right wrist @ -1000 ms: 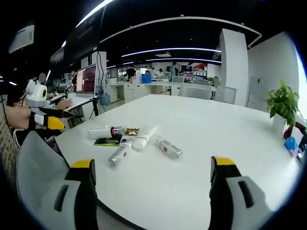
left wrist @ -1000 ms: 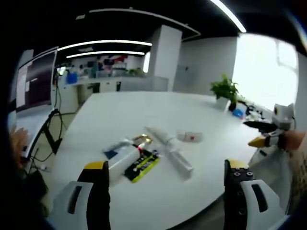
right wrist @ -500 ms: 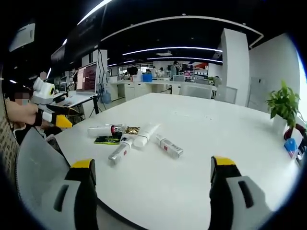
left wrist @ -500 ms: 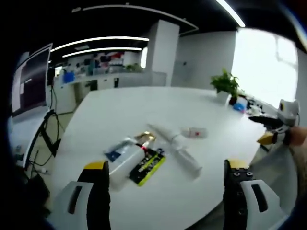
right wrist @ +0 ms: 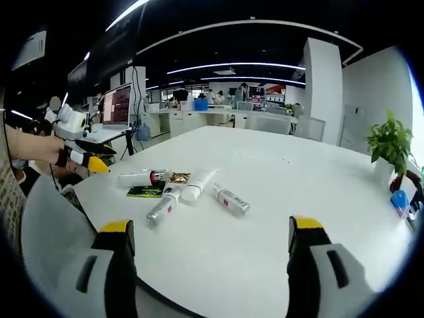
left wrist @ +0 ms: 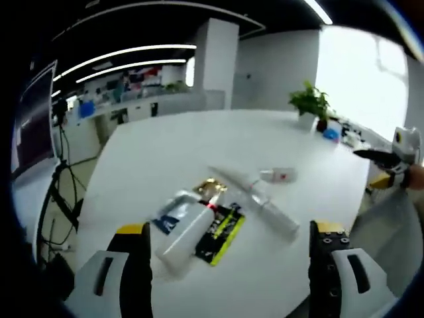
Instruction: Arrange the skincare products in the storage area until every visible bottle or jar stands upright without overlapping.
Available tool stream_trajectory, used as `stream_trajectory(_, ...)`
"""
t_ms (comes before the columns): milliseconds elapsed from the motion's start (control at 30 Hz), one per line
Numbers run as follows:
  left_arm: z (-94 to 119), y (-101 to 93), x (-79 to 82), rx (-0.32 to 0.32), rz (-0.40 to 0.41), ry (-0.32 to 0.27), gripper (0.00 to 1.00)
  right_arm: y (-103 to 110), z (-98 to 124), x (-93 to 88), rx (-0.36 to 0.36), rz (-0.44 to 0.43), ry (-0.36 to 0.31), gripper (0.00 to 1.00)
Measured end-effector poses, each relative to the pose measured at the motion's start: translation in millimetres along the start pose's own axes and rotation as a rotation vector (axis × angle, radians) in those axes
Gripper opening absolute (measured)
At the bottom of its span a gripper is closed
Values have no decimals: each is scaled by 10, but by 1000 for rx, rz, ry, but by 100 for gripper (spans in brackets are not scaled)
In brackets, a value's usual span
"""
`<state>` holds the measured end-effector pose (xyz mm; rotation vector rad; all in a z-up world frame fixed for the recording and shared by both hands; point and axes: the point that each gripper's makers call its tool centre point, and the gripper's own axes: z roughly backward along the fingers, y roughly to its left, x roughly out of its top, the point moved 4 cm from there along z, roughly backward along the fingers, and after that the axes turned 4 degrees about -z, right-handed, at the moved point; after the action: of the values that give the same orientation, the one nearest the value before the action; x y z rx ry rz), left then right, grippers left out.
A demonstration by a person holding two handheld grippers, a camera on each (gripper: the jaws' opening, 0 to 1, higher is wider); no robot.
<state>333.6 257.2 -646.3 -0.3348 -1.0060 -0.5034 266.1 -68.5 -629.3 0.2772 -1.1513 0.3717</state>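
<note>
Left gripper (left wrist: 228, 265) jaws wide, empty, just short of the skincare products (left wrist: 218, 209). These lie flat, clustered near the table (left wrist: 165, 152) edge: white tubes, green-black packet (left wrist: 222, 228). Right gripper (right wrist: 209, 262) wide, empty, well apart.

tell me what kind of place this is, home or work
Most likely work: an open-plan office. A big white table stands under long strip lights, with a monitor on a desk to one side, more desks behind and a potted plant. The tubes lie flat on the table.
</note>
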Motion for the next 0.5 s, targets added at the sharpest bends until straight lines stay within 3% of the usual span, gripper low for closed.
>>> stream_trajectory(167,-110,109,-6,-14,-17,42,97,-8,-1,-3,-3,-3,3,96)
stream_trajectory(500,-393,277,-138,-82,-82,199,89,-20,-4,-17,-12,-7,14,97)
